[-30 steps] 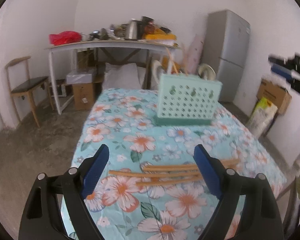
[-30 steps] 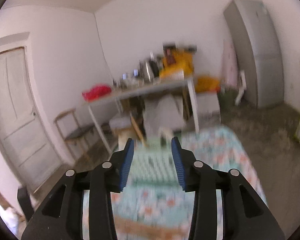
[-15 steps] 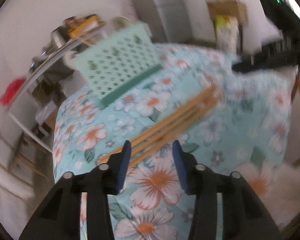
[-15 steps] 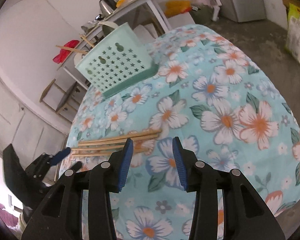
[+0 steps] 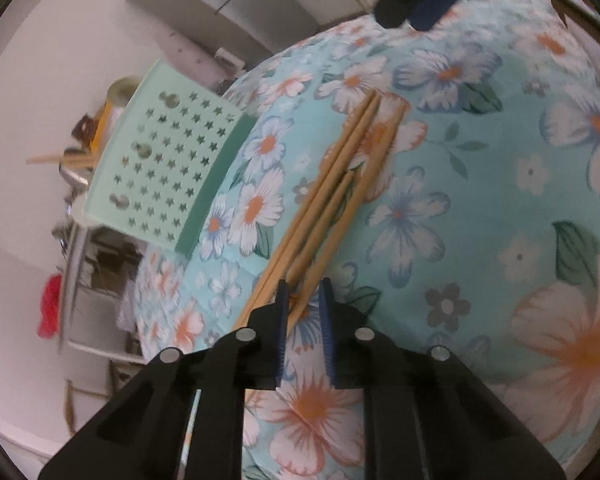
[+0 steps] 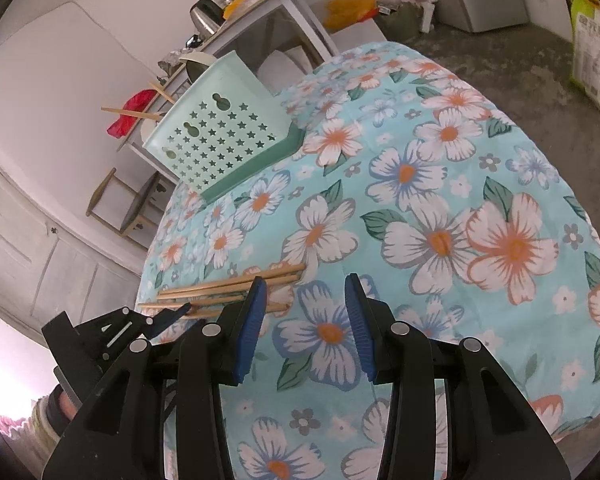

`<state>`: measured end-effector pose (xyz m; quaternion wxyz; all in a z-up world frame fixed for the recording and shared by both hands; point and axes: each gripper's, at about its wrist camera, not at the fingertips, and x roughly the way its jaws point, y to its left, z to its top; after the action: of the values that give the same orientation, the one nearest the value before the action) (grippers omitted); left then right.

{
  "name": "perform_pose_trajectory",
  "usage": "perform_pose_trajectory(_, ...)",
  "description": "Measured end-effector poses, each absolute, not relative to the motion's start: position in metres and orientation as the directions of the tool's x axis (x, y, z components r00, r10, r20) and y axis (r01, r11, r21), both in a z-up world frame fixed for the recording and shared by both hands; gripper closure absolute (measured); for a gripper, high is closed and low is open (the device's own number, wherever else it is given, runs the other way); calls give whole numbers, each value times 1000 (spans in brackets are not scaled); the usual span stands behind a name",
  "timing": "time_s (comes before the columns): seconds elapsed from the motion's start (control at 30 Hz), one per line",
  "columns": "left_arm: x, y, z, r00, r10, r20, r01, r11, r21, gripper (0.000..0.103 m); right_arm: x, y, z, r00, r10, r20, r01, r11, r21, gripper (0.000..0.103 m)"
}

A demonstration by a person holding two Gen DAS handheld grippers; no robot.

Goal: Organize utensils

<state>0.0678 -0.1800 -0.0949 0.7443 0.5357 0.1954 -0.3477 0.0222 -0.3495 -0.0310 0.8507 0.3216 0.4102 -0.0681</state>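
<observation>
Chopsticks [image 5: 332, 196], thin light-wood sticks, lay bunched on your floral blue tablecloth [image 5: 480, 208], near the mint perforated plastic basket [image 5: 168, 168]. Your left gripper [image 5: 303, 300] had just been closing around their near ends. Your right gripper [image 6: 305, 304] hung part-open, gripping nothing.

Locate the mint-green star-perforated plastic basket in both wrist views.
Left wrist view: the mint-green star-perforated plastic basket sits left of centre, tipped sideways by the camera's roll.
Right wrist view: upper left of centre, at the table's far end.
Shared landmark: the bundle of wooden chopsticks on the floral tablecloth.
</observation>
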Motion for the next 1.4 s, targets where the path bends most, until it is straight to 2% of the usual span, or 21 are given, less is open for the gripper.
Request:
perform_pose_trajectory(0.13,58,-176,-94,693,-299,-657,711,127,692,92,18,-354,-30,658,143,-739,387,778,495,63)
perform_pose_trajectory(0.33,49,-162,-83,657,-263,-707,751,148,643,92,11,-360,-23,672,120,-731,395,777,491,63)
perform_pose_trajectory(0.43,49,-158,-75,622,-271,-734,782,176,598,84,8,-362,-23,673,117,-730,398,774,492,63)
perform_pose_trajectory(0.5,47,-158,-68,592,-292,-752,806,201,557,73,7,-363,-23,675,119,-728,400,770,497,63)
perform_pose_trajectory(0.57,46,-161,-58,542,-328,-774,840,234,489,69,6,-363,-24,675,120,-728,401,769,499,63)
perform_pose_trajectory(0.63,48,-171,-52,502,-367,-783,864,247,438,68,5,-363,-24,674,123,-728,400,768,500,63)
perform_pose_trajectory(0.9,44,-218,-63,478,-410,-776,876,155,458,69,5,-364,-28,670,134,-730,399,765,506,63)
perform_pose_trajectory(1.03,45,-232,-75,477,-401,-782,871,97,481,73,5,-365,-32,667,139,-732,399,763,509,63)
perform_pose_trajectory(1.2,44,-240,-78,458,-397,-795,880,75,469,89,5,-366,-37,661,142,-737,406,758,510,63)
perform_pose_trajectory(1.4,41,-233,-64,482,-415,-772,869,119,480,92,-3,-367,-26,682,124,-721,406,756,514,63)
